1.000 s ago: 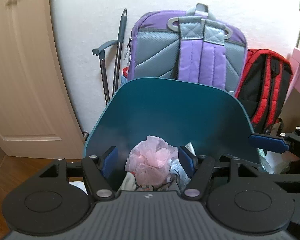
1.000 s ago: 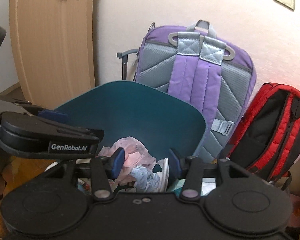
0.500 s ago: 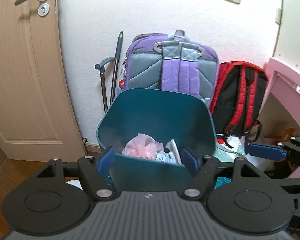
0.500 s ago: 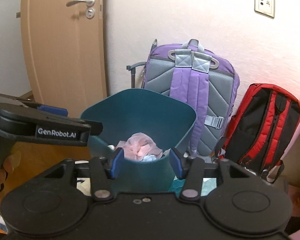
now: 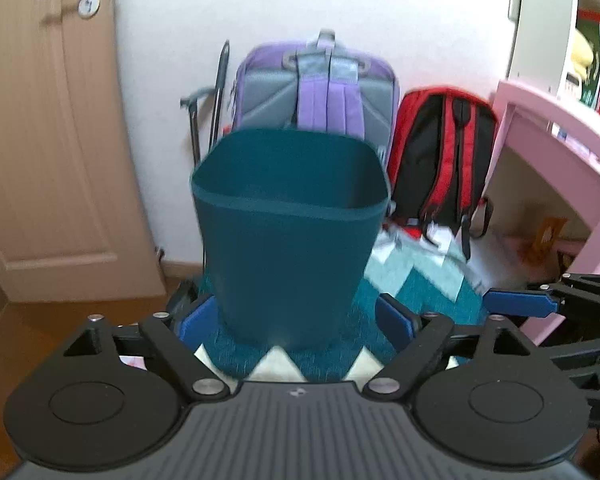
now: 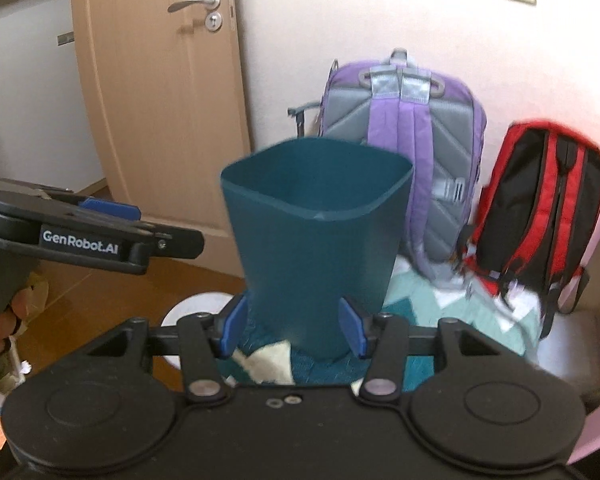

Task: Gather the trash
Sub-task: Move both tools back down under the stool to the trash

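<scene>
The teal waste bin (image 5: 288,232) stands upright on a patterned rug by the wall; its near wall hides whatever is inside. My left gripper (image 5: 296,319) hangs in front of the bin, short of it, jaws opening wide with nothing held between the blue pads. In the right wrist view the bin (image 6: 316,240) is again ahead, and my right gripper (image 6: 292,331) is open and empty just before its base. The left gripper's arm (image 6: 100,236) reaches in from the left there. A blue right-gripper finger (image 5: 516,306) shows at the right of the left wrist view.
A purple backpack (image 5: 316,92) and a red-and-black backpack (image 5: 444,152) lean on the wall behind the bin. A wooden door (image 5: 48,140) is at the left and a pink desk (image 5: 556,136) at the right. A teal-and-white rug (image 5: 416,276) covers the floor. A white round object (image 6: 196,312) lies near the right gripper.
Both grippers have drawn back from over the bin, so the pink and white trash inside is no longer seen. The left jaws have spread wider.
</scene>
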The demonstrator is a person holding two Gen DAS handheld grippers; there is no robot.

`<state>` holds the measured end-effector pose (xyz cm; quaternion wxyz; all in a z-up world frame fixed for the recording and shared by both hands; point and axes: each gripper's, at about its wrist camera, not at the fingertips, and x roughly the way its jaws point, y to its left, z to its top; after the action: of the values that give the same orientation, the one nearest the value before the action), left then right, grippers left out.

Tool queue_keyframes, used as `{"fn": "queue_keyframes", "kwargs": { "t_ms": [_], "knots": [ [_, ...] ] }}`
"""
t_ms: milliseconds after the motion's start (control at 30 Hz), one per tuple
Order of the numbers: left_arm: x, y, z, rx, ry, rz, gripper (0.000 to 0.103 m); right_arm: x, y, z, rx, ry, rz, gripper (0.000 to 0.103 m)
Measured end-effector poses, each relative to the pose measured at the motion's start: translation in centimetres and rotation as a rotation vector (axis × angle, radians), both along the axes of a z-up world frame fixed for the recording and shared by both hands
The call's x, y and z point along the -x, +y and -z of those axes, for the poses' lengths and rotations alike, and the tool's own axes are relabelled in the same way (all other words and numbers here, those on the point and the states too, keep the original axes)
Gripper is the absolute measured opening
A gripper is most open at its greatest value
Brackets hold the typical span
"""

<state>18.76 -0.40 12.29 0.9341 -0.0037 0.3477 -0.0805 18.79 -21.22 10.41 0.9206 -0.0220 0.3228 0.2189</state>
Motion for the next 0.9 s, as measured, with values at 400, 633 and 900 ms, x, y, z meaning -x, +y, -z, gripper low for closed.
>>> {"fn": "queue_keyframes", "kwargs": {
  "t_ms": [400,633,900],
  "knots": [
    [1.1,1.8,15.0,0.087,0.211,-0.058,0.098,1.5,-0.7,13.8,-0.010,0.201,0.035,0.052],
    [-2.2,3.3,26.2,0.120,0.416,-0.184,0.098,-0.5,-0.7,26.1,0.057,0.381,0.087,0.052],
    [-6.5,3.3,38.4,0.032,0.641,-0.260,0.098,-3.4,0.1,37.9,0.041,0.619,0.132,0.052]
  ]
}}
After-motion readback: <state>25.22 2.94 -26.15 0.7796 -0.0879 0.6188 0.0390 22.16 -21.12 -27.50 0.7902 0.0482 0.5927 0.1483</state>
